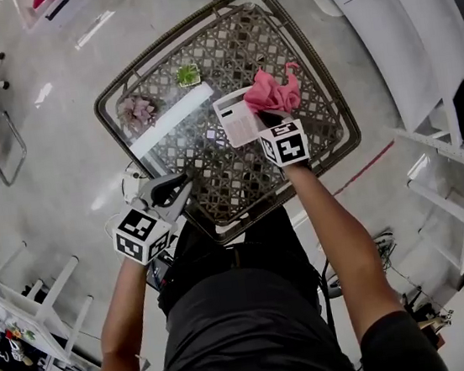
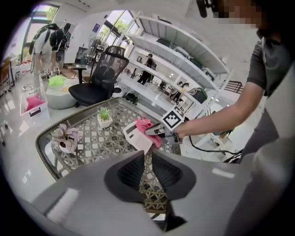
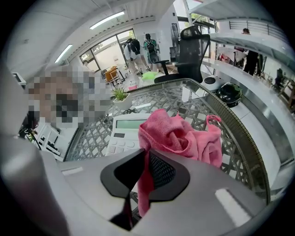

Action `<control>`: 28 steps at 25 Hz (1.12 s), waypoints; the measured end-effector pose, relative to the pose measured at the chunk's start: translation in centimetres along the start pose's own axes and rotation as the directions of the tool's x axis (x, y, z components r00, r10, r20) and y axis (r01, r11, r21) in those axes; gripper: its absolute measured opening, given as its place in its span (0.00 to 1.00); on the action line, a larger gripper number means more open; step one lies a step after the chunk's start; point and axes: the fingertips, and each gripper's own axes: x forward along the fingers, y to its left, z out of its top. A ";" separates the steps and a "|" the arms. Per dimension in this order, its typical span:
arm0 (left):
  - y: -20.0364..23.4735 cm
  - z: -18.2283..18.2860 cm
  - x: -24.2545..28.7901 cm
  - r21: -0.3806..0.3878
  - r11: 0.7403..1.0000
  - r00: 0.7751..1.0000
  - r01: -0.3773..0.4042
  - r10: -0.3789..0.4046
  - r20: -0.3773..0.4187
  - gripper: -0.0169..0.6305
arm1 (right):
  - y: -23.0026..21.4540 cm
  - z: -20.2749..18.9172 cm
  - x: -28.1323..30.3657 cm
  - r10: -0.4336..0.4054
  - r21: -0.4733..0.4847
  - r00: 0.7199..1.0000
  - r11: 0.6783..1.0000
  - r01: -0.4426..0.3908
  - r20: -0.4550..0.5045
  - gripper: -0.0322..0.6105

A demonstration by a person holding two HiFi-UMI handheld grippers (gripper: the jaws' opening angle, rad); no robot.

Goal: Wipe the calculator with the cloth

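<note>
Wicker table (image 1: 215,183) below us: our right gripper (image 1: 270,118) pinches the pink cloth (image 1: 273,92) over the calculator's (image 1: 236,119) corner. Our left gripper (image 1: 180,187) hangs closed, empty.

Bright, even light, glare streaking the glass tabletop (image 1: 174,118), and fisheye edges bent and dark.

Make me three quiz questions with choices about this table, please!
1. Where is the cloth? A on the floor; B on the table, against the calculator; C on a chair.
2. How many potted plants stand on the table? A two; B four; C none.
3. The right gripper is: A open, empty; B shut on the cloth; C out of sight.
Answers: B, it bunches at the calculator's corner; A, one green, one pinkish; B, pink fabric is pinched between its jaws.
</note>
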 end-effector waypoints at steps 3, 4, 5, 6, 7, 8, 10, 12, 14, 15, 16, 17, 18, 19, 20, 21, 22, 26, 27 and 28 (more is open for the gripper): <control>0.0 0.0 0.0 0.004 1.000 1.000 0.002 -0.002 -0.002 0.12 | -0.4 -0.3 -0.1 -0.018 0.017 1.000 1.000 0.018 -0.005 0.10; 0.0 -0.1 0.0 0.005 1.000 1.000 0.003 -0.003 -0.003 0.12 | -0.5 -0.5 -0.2 -0.024 0.022 1.000 0.999 0.024 -0.007 0.10; -0.1 -0.2 -0.1 0.006 1.000 1.000 0.003 -0.003 -0.005 0.12 | -0.6 -0.7 -0.3 -0.030 0.028 0.999 0.999 0.030 -0.011 0.10; -0.1 -0.2 -0.2 0.007 1.000 1.000 0.002 -0.002 -0.006 0.12 | -0.7 -0.9 -0.4 -0.036 0.033 0.999 0.999 0.036 -0.016 0.10; -0.1 -0.2 -0.3 0.007 1.000 1.000 0.001 -0.001 -0.006 0.12 | -0.9 -1.2 -0.5 -0.041 0.037 0.999 0.998 0.042 -0.021 0.10; -0.1 -0.2 -0.4 0.007 1.000 1.000 0.000 0.000 -0.005 0.12 | -1.1 -1.4 -0.7 -0.046 0.042 0.999 0.998 0.047 -0.026 0.10; -0.1 -0.3 -0.6 0.008 1.000 1.000 -0.003 0.003 -0.004 0.12 | -1.4 -1.9 -0.9 -0.056 0.052 0.998 0.997 0.058 -0.032 0.10; 0.0 -0.6 -0.7 0.009 1.000 1.000 -0.007 0.007 -0.009 0.12 | -1.8 -2.3 -1.0 -0.067 0.066 0.997 0.995 0.069 -0.037 0.10; 0.2 -1.2 -0.6 0.004 1.000 1.000 -0.013 0.013 -0.019 0.12 | -2.2 -2.6 -1.2 -0.077 0.084 0.996 0.993 0.080 -0.041 0.10; 0.3 -1.6 -0.5 0.000 1.000 1.000 -0.015 0.015 -0.026 0.12 | -2.5 -2.8 -1.2 -0.083 0.093 0.996 0.992 0.087 -0.043 0.10; 0.4 -2.0 -0.5 -0.005 1.000 0.999 -0.017 0.017 -0.035 0.12 | -2.7 -3.0 -1.2 -0.091 0.102 0.995 0.990 0.095 -0.048 0.10; 0.4 -2.5 -0.3 -0.010 1.000 0.999 -0.017 0.017 -0.046 0.12 | -3.0 -3.4 -1.2 -0.099 0.111 0.993 0.988 0.105 -0.058 0.10; 0.5 -3.1 -0.1 -0.015 1.000 0.998 -0.016 0.015 -0.061 0.12 | -3.3 -3.9 -1.1 -0.106 0.122 0.992 0.986 0.115 -0.073 0.10; 0.4 -3.7 0.2 -0.021 1.000 0.997 -0.013 0.011 -0.082 0.12 | -3.5 -4.5 -1.1 -0.110 0.137 0.990 0.983 0.122 -0.087 0.10; 0.3 -4.3 0.4 -0.023 1.000 0.995 -0.009 0.007 -0.104 0.12 | -3.7 -5.1 -1.1 -0.110 0.155 0.989 0.980 0.124 -0.094 0.10; 0.2 -4.8 0.5 -0.021 1.000 0.993 -0.006 0.003 -0.122 0.12 | -3.8 -5.4 -1.2 -0.107 0.176 0.990 0.977 0.122 -0.094 0.10; 0.0 -5.1 0.7 -0.015 1.000 0.991 -0.002 -0.001 -0.132 0.12 | -3.8 -5.6 -1.4 -0.104 0.197 0.990 0.973 0.120 -0.092 0.10; -0.2 -5.0 0.8 -0.005 1.000 0.992 0.011 -0.012 -0.123 0.12 | -3.5 -5.5 -1.8 -0.097 0.245 0.992 0.963 0.114 -0.082 0.10; -0.1 -4.9 0.7 -0.006 1.000 0.993 0.010 -0.011 -0.116 0.12 | -3.5 -5.4 -1.8 -0.095 0.252 0.992 0.961 0.111 -0.078 0.10; 0.1 -4.7 0.7 -0.006 1.000 0.994 0.009 -0.010 -0.108 0.12 | -3.4 -5.2 -1.9 -0.091 0.257 0.993 0.960 0.107 -0.072 0.10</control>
